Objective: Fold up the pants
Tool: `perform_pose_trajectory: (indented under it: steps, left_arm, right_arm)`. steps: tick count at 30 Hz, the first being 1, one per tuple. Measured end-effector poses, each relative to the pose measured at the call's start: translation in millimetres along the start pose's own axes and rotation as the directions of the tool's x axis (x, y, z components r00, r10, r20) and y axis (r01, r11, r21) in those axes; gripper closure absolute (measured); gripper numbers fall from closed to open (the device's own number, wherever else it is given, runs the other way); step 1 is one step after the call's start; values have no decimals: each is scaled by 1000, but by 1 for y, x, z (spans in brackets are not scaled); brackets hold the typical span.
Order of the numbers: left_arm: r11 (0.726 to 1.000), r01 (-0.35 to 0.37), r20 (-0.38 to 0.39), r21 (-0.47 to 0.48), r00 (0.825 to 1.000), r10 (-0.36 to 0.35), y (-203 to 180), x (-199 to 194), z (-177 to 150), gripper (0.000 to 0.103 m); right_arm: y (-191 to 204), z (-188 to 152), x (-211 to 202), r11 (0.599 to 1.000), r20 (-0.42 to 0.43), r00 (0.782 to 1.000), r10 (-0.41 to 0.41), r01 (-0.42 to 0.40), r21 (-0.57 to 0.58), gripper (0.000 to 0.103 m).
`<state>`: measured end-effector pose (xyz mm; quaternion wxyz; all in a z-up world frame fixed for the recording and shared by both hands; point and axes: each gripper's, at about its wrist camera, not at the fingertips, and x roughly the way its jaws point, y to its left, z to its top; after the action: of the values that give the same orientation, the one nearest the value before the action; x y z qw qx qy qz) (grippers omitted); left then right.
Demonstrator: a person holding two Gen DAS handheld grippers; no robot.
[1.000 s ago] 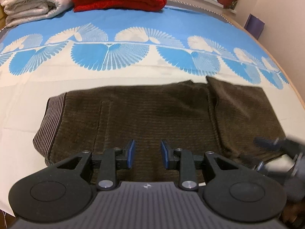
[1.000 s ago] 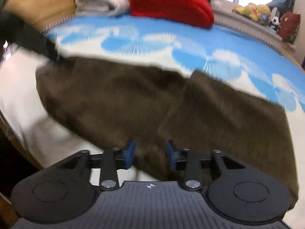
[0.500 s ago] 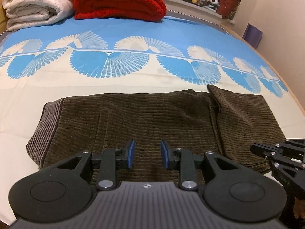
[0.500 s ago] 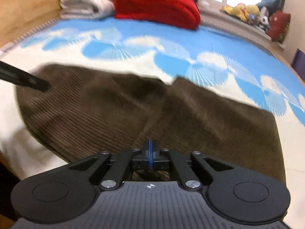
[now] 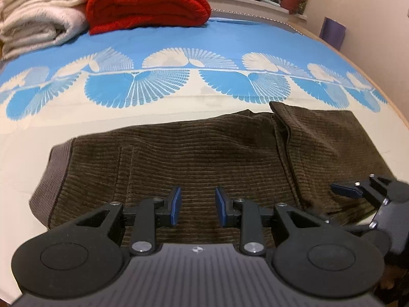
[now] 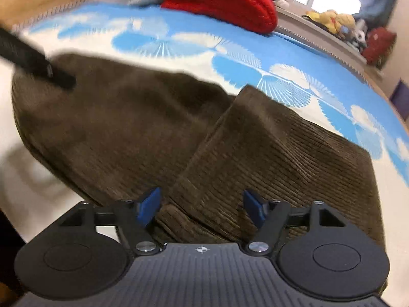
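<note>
While the brown corduroy pants (image 5: 199, 158) lie half-folded on the blue-and-cream patterned bed (image 5: 179, 38), the left tool (image 5: 196, 209) hovers unclenched, and the just-reopened right tool (image 6: 202, 204) straddles the near edge, risking pinching one layer.

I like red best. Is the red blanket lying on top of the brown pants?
No, the red blanket sits far behind the brown pants.

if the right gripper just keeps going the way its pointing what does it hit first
Most likely the brown corduroy pants: the right gripper, jaws just opened with no pad pressing on cloth, points down at the folded-over leg's near edge. Depth is hard to judge.
</note>
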<state>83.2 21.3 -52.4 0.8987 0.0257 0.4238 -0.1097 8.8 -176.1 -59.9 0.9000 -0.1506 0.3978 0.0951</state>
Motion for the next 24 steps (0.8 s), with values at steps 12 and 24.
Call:
perform_pose_trajectory:
  steps: [12, 24]
  left_arm:
    - [999, 13, 24, -32, 1000, -12, 2, -11, 3, 71]
    - [983, 155, 23, 98, 987, -158, -48, -1, 1, 71]
  right_arm:
    - [-1, 1, -30, 991, -39, 991, 125, -127, -41, 87]
    - [-108, -24, -72, 911, 105, 994, 15, -57, 409, 53]
